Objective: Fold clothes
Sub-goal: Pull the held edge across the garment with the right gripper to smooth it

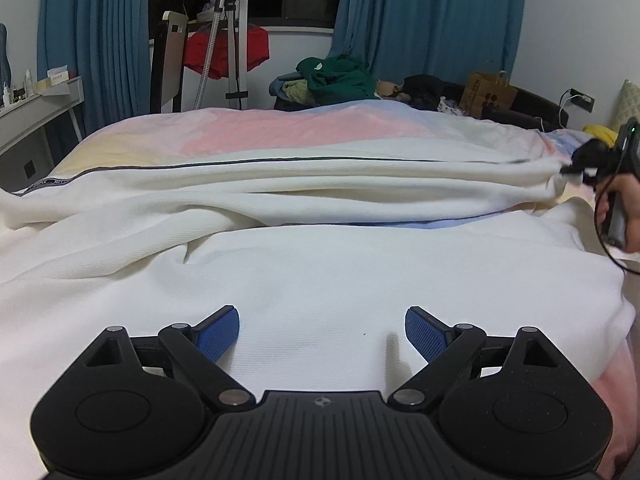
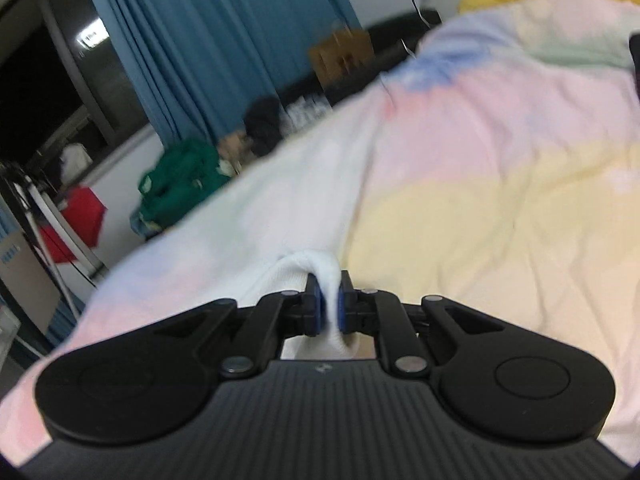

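A white ribbed garment with a thin dark seam line lies spread across the bed. My left gripper is open and empty, its blue pads just above the garment's near part. My right gripper is shut on a bunched end of the white garment. In the left wrist view the right gripper is at the far right, holding that end stretched taut over the bed.
The bed has a pastel pink, yellow and blue cover. Behind it are a green clothes pile, a brown paper bag, blue curtains, a red garment on a stand, and a desk at left.
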A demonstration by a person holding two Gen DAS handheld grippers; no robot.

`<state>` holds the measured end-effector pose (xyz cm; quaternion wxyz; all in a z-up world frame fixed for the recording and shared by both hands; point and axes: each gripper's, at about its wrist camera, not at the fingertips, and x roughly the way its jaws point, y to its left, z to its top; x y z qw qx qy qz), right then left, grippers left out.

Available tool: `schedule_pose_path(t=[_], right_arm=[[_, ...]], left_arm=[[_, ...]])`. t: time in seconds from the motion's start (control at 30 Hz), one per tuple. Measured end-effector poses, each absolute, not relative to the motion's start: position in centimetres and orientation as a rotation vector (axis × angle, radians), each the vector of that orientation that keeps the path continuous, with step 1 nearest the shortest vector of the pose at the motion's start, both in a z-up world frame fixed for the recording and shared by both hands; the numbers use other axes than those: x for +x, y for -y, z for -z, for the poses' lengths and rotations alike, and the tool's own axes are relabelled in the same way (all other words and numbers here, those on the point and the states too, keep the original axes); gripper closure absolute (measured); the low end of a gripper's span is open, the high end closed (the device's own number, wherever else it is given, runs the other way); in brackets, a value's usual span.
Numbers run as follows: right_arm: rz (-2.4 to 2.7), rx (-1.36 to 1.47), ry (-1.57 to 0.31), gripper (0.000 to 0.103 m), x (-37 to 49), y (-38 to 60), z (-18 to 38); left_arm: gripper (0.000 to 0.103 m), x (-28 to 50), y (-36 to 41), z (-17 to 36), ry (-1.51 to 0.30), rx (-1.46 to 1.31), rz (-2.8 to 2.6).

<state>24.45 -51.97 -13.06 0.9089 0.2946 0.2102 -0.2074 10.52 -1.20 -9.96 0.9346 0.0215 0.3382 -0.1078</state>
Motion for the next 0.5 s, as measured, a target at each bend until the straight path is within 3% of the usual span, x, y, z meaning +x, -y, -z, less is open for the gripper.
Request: schedule_pose_path(t=[0.1, 0.17, 0.23, 0.3, 0.5], right_arm=[[0.428, 0.679, -0.464, 0.088, 24.3, 52.4, 14.1], [0.428, 0.731, -0.466, 0.074, 23.8, 52.7, 14.3], [0.439, 0.771, -0.489, 0.051, 23.1, 53.0, 14.4], [0.434, 0.803, -0.507, 0.039, 22.0, 52.9, 14.2], [0.402, 0.69, -0.542, 0.031, 19.0, 49.6, 11.1]], left_arm=[[0.011, 10.5, 1.3, 9.9, -0.691, 0.046, 0.219], [0.011, 10.4, 1.4, 9.9, -0.691, 0.043, 0.218], [0.011, 10.4, 1.3, 9.9, -0.692, 0.034, 0.217], [0.011, 10.5, 1.1, 9.8, -0.698, 0.023, 0.214], [0.011, 9.4, 0.8, 9.0, -0.68, 0.009, 0.207]])
